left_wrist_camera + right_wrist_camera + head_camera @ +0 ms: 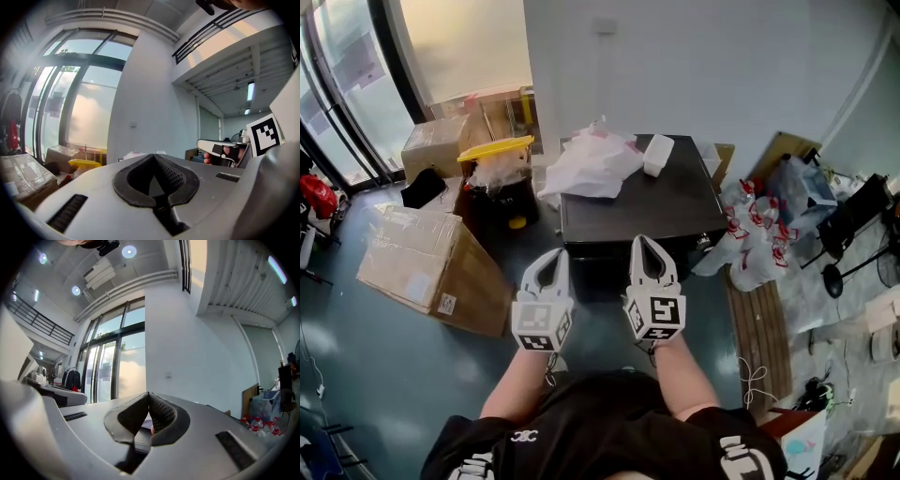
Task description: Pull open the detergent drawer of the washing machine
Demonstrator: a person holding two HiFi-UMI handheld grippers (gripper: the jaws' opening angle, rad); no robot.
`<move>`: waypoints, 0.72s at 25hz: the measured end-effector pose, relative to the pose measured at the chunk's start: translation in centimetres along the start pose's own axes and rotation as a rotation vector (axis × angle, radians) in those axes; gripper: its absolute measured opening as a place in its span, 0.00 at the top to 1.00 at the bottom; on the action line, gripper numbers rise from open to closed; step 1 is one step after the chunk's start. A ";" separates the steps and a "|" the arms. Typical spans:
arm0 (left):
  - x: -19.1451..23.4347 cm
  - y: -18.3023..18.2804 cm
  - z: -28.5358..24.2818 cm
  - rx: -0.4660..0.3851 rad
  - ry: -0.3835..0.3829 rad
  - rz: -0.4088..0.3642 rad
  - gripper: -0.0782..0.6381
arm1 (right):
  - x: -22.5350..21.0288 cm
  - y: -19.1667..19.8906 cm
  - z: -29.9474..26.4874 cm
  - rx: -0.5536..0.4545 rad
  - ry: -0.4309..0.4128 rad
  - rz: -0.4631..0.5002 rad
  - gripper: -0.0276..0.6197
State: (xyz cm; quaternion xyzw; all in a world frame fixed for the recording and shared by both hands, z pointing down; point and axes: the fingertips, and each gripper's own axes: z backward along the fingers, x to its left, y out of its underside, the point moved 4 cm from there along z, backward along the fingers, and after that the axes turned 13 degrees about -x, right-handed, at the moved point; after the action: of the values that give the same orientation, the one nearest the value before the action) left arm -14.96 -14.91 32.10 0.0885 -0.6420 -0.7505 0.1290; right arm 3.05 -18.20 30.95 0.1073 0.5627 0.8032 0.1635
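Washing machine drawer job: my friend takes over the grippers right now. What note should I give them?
Left gripper: shut, empty, held in front of the washing machine.
Right gripper: shut, empty, beside the left one.
Machine: dark, straight ahead, with a white bag and a white box on its top. The drawer cannot be made out in these views.
Done: nothing yet.
Left: reach the machine's front, find the drawer, grip it, pull it open.

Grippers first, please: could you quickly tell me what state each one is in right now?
Left gripper: jaws closed, holding nothing.
Right gripper: jaws closed, holding nothing.
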 end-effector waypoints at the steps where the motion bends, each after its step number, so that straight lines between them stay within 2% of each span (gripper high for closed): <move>1: 0.0 0.1 0.0 0.001 0.003 0.001 0.90 | 0.2 0.0 0.0 -0.014 -0.022 -0.029 0.96; 2: 0.0 0.2 0.0 0.002 0.005 0.001 0.90 | 0.3 0.0 0.0 -0.026 -0.050 -0.082 0.83; 3: 0.0 0.2 0.0 0.002 0.005 0.001 0.90 | 0.3 0.1 -0.1 -0.032 -0.074 -0.158 0.58; 4: 0.1 0.2 0.0 0.002 0.004 -0.001 0.90 | 0.1 0.3 -0.2 -0.035 -0.085 -0.243 0.51; 6: 0.2 0.1 0.0 0.004 0.003 -0.005 0.90 | -0.7 0.7 -0.2 -0.035 -0.079 -0.391 0.42; 9: 0.4 0.2 0.0 0.013 0.006 -0.010 0.90 | -2.1 1.6 -0.1 -0.032 -0.043 -0.563 0.38; 13: 1.1 1.1 0.2 0.043 0.000 -0.016 0.90 | -3.6 5.4 0.3 0.012 0.031 -0.802 0.38; 18: 2.0 2.6 0.7 0.096 -0.004 -0.028 0.90 | -3.7 11.5 1.7 0.100 0.110 -0.984 0.38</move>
State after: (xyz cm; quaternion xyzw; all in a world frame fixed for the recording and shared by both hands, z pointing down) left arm -16.88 -15.20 34.87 0.1022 -0.6762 -0.7209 0.1128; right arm 5.45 -21.72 42.34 -0.2061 0.5921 0.6074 0.4880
